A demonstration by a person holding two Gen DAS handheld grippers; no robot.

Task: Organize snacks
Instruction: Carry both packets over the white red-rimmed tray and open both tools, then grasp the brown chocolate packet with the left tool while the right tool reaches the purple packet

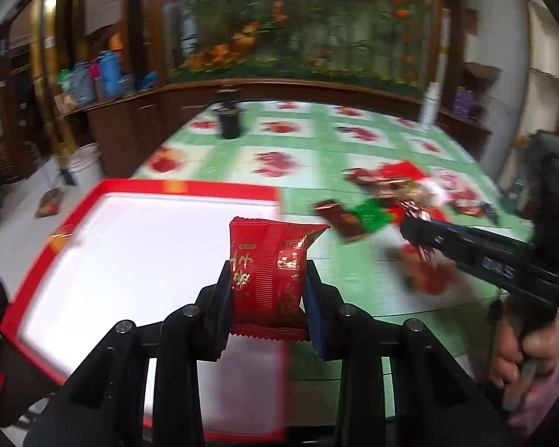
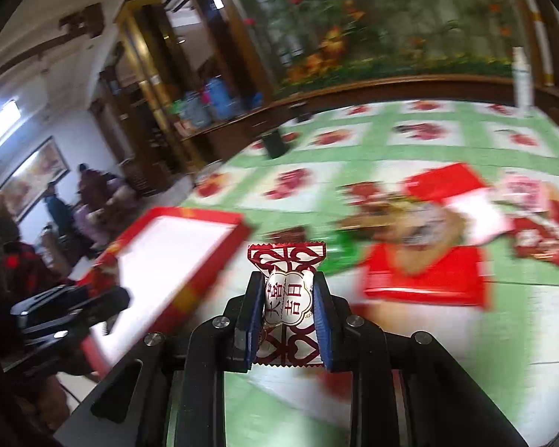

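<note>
My left gripper (image 1: 267, 279) is shut on a red snack packet (image 1: 270, 272) and holds it upright above the right edge of a red-rimmed box with a white inside (image 1: 138, 186). My right gripper (image 2: 287, 300) is shut on a white candy with dark red pattern (image 2: 287, 298), held above the green tablecloth between the red-rimmed box (image 2: 205, 219) and the snack pile (image 2: 421, 223). The right gripper also shows in the left wrist view (image 1: 421, 232), to the right of the box, with the candy in it. The left gripper shows at the lower left of the right wrist view (image 2: 108, 298).
A pile of loose snacks (image 1: 398, 193) and a flat red box lid (image 2: 425, 275) lie on the flowered green tablecloth (image 1: 316, 149). A black jar (image 1: 230, 119) stands at the far side, a white spray bottle (image 2: 521, 82) at the back right. People stand at the left (image 2: 85, 186).
</note>
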